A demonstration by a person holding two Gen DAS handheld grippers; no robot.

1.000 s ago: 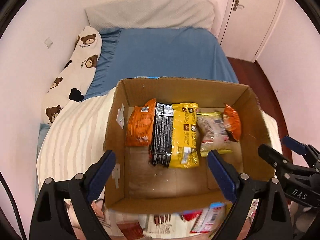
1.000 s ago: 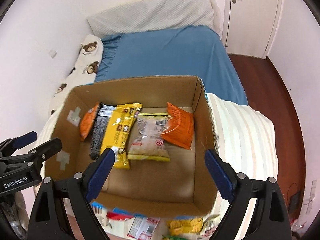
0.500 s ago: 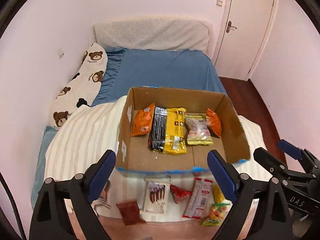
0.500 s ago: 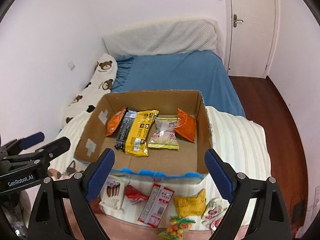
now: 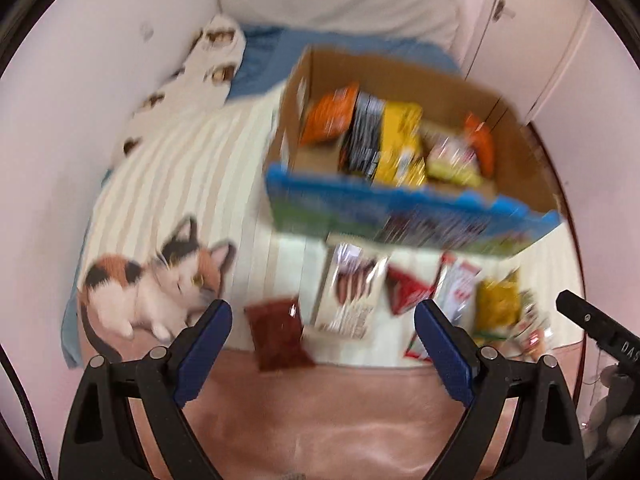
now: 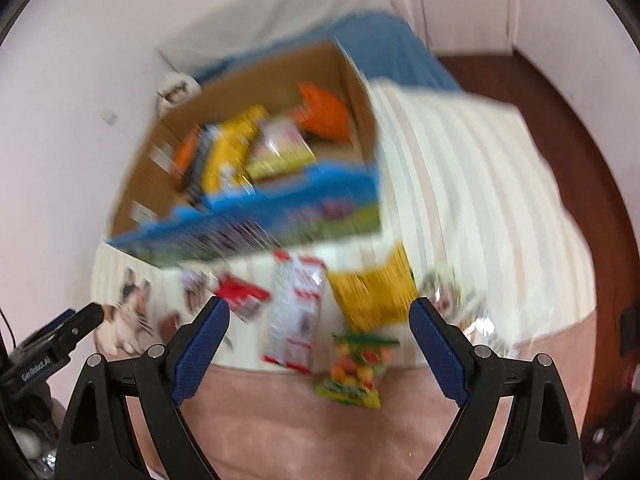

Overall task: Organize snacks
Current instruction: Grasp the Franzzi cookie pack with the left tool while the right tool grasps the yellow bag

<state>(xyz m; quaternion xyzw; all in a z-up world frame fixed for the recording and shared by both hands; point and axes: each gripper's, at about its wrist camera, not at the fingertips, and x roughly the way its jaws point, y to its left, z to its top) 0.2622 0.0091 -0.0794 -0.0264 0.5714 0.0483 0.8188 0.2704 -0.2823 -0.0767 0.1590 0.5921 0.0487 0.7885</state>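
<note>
Striped bedding (image 5: 172, 184) now fills both blurred views: the wide-open, empty left gripper (image 5: 322, 344) and right gripper (image 6: 318, 342) have pulled back from the cardboard box (image 5: 400, 200) at 12 o'clock, exposing loose snack packets (image 6: 298, 312) awaiting pickup.

Bedroom — bed (image 5: 168, 184), pillow (image 5: 336, 4)
</note>
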